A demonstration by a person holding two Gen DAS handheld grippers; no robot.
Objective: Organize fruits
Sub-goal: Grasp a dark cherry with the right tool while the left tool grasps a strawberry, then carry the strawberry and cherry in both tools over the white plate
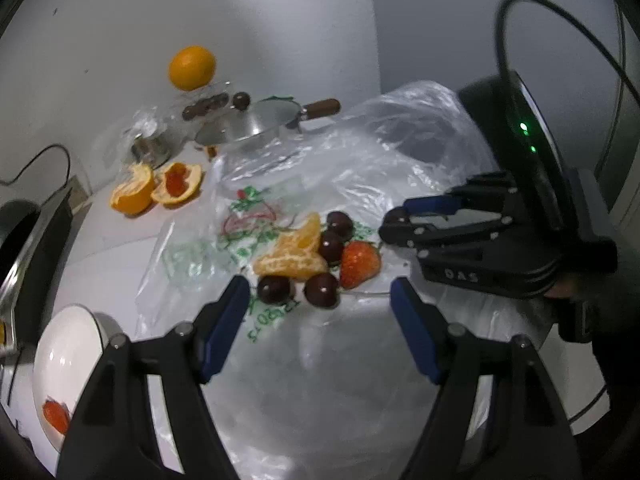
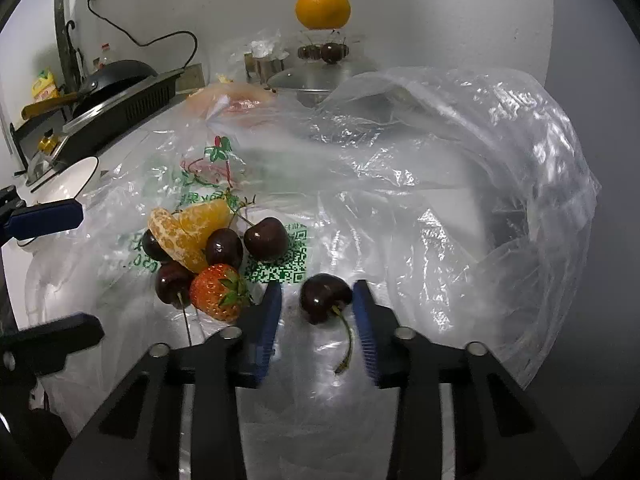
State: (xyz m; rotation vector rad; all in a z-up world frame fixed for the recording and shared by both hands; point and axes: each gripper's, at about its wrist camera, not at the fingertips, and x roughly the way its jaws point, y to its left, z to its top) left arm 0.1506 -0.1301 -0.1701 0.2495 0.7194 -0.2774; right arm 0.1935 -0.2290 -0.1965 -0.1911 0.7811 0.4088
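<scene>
A pile of fruit lies on a clear plastic bag: peeled orange segments, several dark cherries and a strawberry. My left gripper is open, just short of the pile. In the right wrist view the pile shows with the strawberry in front. A single cherry with its stem lies between my right gripper's pads; it touches the right pad, and a gap shows at the left pad. The right gripper also shows in the left wrist view.
A white bowl with a red piece stands at the left. Orange halves, a metal strainer and a whole orange on a jar with cherries are at the back. A black cooker stands far left.
</scene>
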